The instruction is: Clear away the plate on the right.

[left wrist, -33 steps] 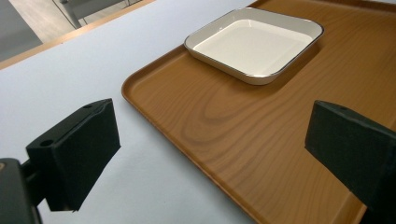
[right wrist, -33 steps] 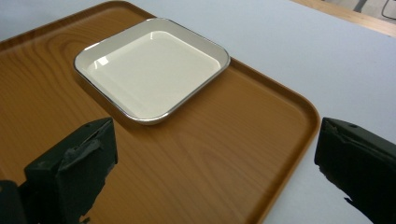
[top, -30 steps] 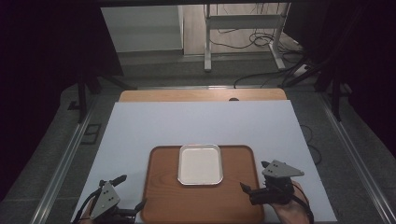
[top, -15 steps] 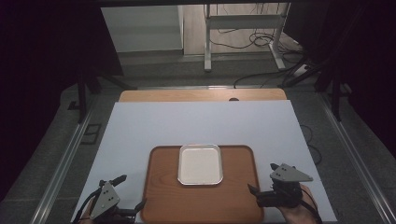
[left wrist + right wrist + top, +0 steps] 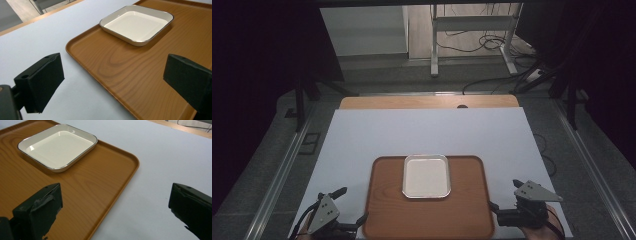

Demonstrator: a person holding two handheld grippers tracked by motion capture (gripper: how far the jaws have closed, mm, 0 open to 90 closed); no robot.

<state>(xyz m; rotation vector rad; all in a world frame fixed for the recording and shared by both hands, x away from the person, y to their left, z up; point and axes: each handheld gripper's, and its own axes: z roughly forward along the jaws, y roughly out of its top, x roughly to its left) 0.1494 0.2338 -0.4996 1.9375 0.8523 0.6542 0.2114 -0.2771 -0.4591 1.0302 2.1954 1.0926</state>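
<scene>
A wooden tray (image 5: 428,210) sits at lower centre of the high view, with a white square dish (image 5: 426,175) on its far half. The left gripper (image 5: 347,206) hangs at the tray's lower-left corner, the right gripper (image 5: 506,196) at its lower-right edge, both with jaws spread wide and empty. This looks like the approach step; next, each pair of jaws needs to straddle a tray rim and close evenly.
</scene>
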